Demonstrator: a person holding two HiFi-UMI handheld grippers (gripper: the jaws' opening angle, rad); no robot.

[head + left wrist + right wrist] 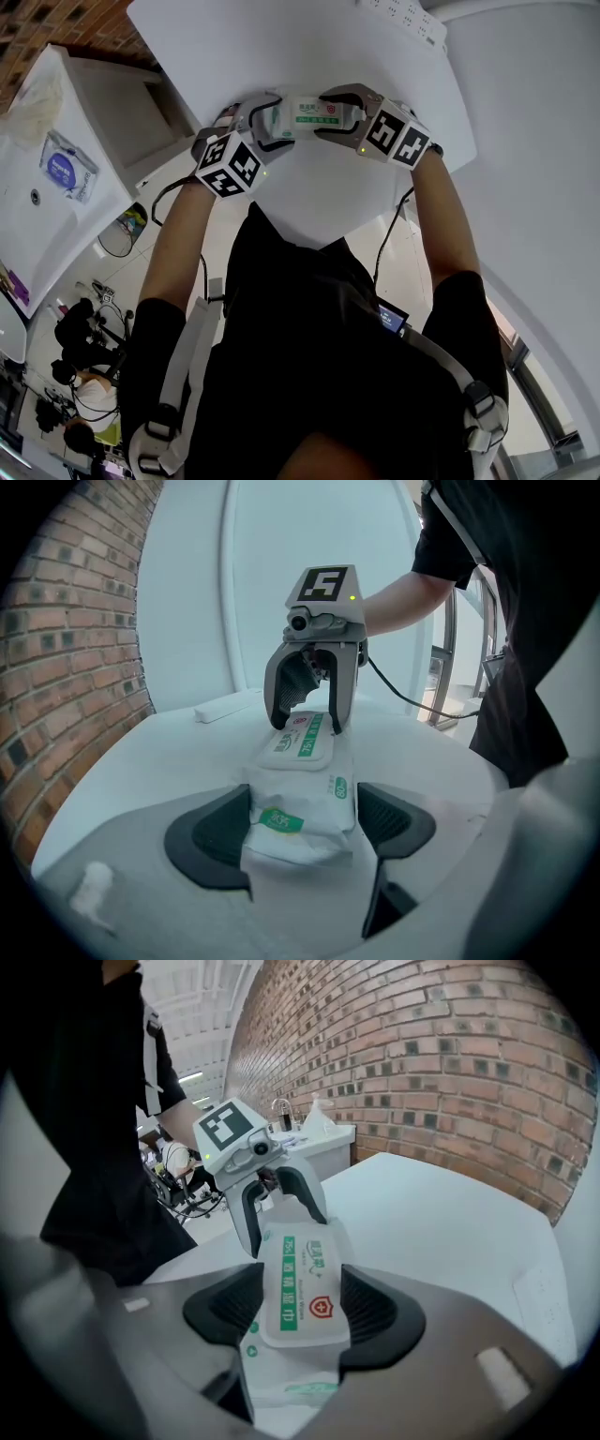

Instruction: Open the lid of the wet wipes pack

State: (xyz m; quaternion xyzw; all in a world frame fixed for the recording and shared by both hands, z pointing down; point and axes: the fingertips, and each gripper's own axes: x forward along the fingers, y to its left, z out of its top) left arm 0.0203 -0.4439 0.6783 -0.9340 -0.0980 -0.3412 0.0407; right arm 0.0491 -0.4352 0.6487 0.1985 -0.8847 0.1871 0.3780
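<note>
A white wet wipes pack with green print lies on the white table between my two grippers. In the left gripper view my left gripper is shut on the pack's soft near end, with a pad against each side. The flat lid lies on the other half, facing up and down flat on the pack. My right gripper straddles that lid, its pads against the two long edges. Each gripper shows head-on in the other's view: the right gripper and the left gripper.
A white power strip lies far back on the table. A brick wall runs along one side. A white counter with a purple-labelled packet stands off to the left. A small white scrap sits near the table's edge.
</note>
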